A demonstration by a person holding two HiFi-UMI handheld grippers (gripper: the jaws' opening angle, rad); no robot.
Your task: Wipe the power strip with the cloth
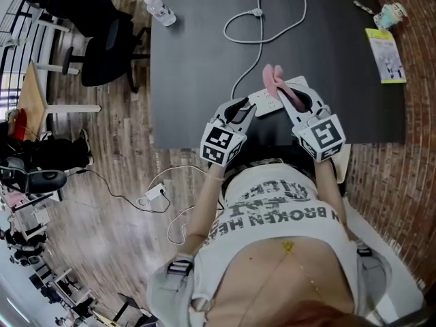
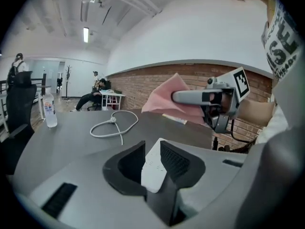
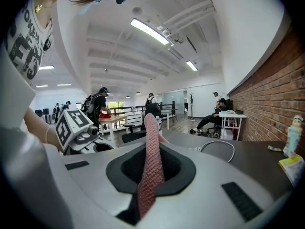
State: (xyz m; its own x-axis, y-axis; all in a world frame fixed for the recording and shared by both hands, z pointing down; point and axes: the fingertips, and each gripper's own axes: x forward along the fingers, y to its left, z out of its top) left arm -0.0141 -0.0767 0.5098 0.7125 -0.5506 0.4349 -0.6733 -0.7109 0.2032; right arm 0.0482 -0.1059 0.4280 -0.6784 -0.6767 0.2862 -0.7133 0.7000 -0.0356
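Clamping the pink cloth (image 3: 150, 156), the right gripper (image 1: 286, 95) hangs over the power strip (image 2: 153, 173); the left gripper (image 1: 240, 107) has parted jaws around it; the T-shirt (image 1: 272, 210) reads "BROKEN".

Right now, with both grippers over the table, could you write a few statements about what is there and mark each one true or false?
1. The right gripper is shut on the pink cloth. True.
2. The water bottle lies on its side beside the power strip. False: it stands upright near a far corner of the table, well apart from the strip.
3. A white cable lies looped on the table. True.
4. The left gripper holds the cloth. False: the end of the power strip shows between its jaws, and no cloth is there.
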